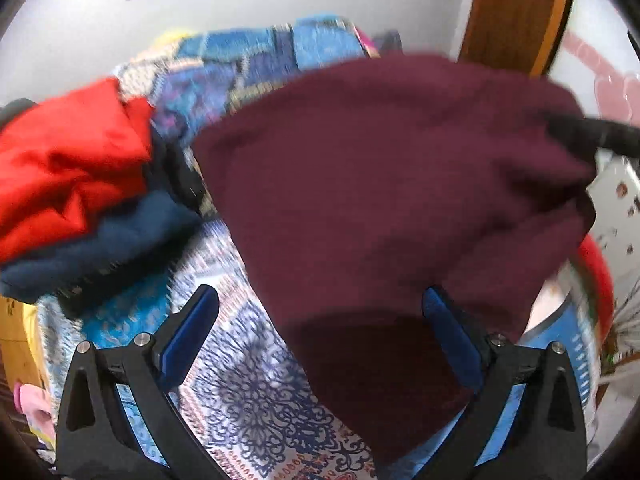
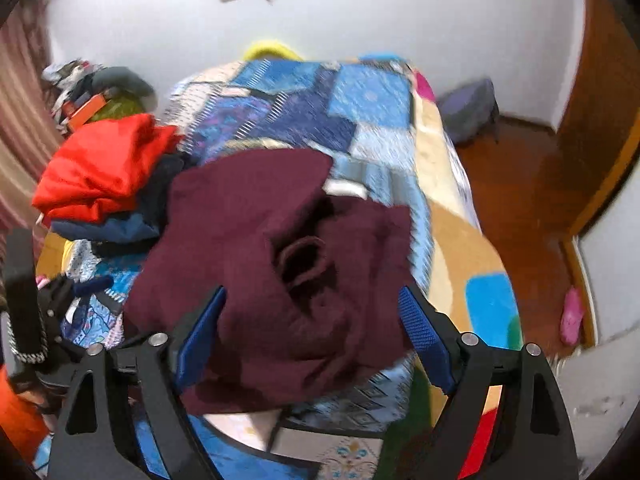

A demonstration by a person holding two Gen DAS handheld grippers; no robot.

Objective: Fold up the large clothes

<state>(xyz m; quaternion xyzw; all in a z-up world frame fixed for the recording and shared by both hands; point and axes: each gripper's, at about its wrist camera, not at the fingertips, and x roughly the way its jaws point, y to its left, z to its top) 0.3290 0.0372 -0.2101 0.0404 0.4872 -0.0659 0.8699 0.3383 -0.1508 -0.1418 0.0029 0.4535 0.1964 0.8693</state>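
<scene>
Right hand-held gripper spread around blurred maroon garment, grip unclear.

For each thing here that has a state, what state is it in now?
maroon garment: bunched on the bed, not folded flat
left gripper: fingers wide open, not pressing the cloth
right gripper: fingers wide apart, garment between them, no clamp seen
red garment: folded, on top of the pile
navy garment: folded, under the red one

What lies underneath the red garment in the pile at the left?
A dark navy garment lies directly under the red garment, with the patterned bedspread below. Anything deeper in the pile is covered.
</scene>
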